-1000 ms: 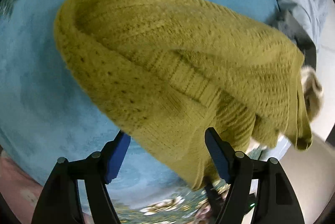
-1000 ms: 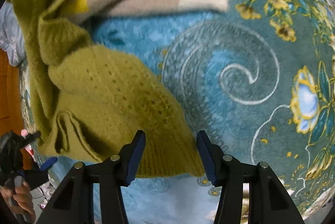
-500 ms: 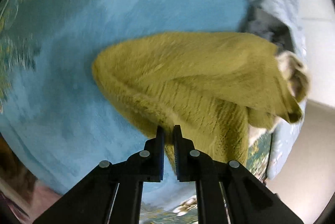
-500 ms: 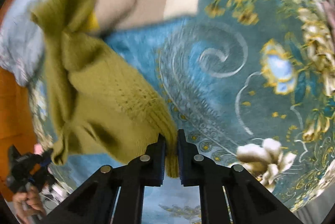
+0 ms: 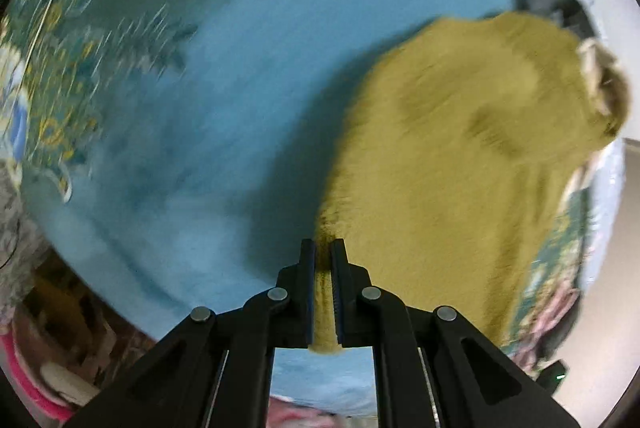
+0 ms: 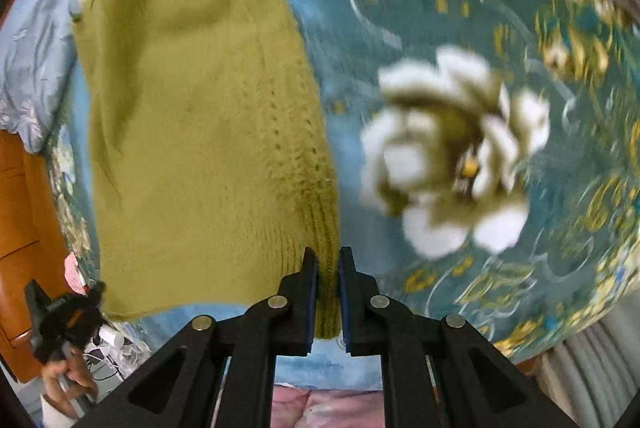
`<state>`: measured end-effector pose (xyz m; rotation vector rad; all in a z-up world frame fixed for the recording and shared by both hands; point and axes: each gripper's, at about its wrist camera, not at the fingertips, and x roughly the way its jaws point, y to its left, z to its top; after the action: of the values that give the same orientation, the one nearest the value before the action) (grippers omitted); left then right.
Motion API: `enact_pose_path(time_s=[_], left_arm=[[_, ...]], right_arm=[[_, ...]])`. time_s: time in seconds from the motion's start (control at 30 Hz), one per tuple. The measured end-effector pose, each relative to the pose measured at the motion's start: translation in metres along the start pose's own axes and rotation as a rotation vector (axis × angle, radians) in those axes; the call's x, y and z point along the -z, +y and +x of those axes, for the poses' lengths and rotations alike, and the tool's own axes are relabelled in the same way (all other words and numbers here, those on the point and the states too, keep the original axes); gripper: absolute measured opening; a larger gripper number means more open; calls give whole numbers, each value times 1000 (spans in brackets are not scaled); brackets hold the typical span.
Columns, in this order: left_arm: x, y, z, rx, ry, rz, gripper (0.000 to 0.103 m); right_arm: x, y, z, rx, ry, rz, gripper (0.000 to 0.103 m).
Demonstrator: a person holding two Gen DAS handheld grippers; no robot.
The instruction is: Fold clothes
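- One olive knit sweater (image 6: 200,132): it hung spread between your two grippers above the bed.
- Your left gripper (image 5: 323,248): jaws pinched shut on one sweater edge.
- Your right gripper (image 6: 328,260): jaws clamped on the ribbed hem.
- One blue floral blanket (image 6: 460,36) lay beneath.
- One beige garment (image 5: 604,84) sat beyond the sweater.

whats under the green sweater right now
The sweater is spread on a blue floral blanket, with each tool, left and right, clamping a corner of its hem. A beige cloth peeks from its far end; the rest is covered.
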<state>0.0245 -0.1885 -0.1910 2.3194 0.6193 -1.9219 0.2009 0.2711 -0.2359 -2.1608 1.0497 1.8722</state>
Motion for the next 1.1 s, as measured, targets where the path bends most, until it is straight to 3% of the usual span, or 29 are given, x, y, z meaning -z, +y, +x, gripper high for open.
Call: enact_pose_path(time_s=[0.07,0.2,0.23,0.3,0.33,0.37,0.47,0.53,0.73,0.8,0.87,0.9,1.1], left_arm=[[2,13,11,-2,3,-14,6],[-2,30,22,68,-10,-36,6],[-4,33,23,86,-14,-31,10],[-9,34,26,97,-19,-6,30],[-12,34,28,97,-26,13,48],[-14,33,30,96,-33,32,54],[-22,27,40,107,-23,68,55],[-27,22,48,107,-16,79,55],[-34,15,59,90,-24,57,51],[-36,14,59,91,-25,54,38],[-37,12,57,92,-28,57,14],[-38,9,55,84,-33,68,10],[-47,-4,36,36,-28,121,15]], right_arm=[[1,-3,7,3,-10,6,11],[-3,-11,16,9,-25,-10,15],[-3,-14,19,15,-26,-15,16],[-4,-20,24,29,-27,-21,19],[-5,-24,27,28,-25,-20,24],[-5,-27,30,24,-22,-18,30],[-6,-34,40,-19,-24,3,40],[-7,-38,47,-44,-31,19,47],[-10,-39,62,-39,-45,71,50],[-9,-38,62,-27,-48,81,46],[-8,-38,61,-44,-44,91,14],[-8,-37,60,-55,-43,95,12],[-10,-27,51,19,-34,49,15]])
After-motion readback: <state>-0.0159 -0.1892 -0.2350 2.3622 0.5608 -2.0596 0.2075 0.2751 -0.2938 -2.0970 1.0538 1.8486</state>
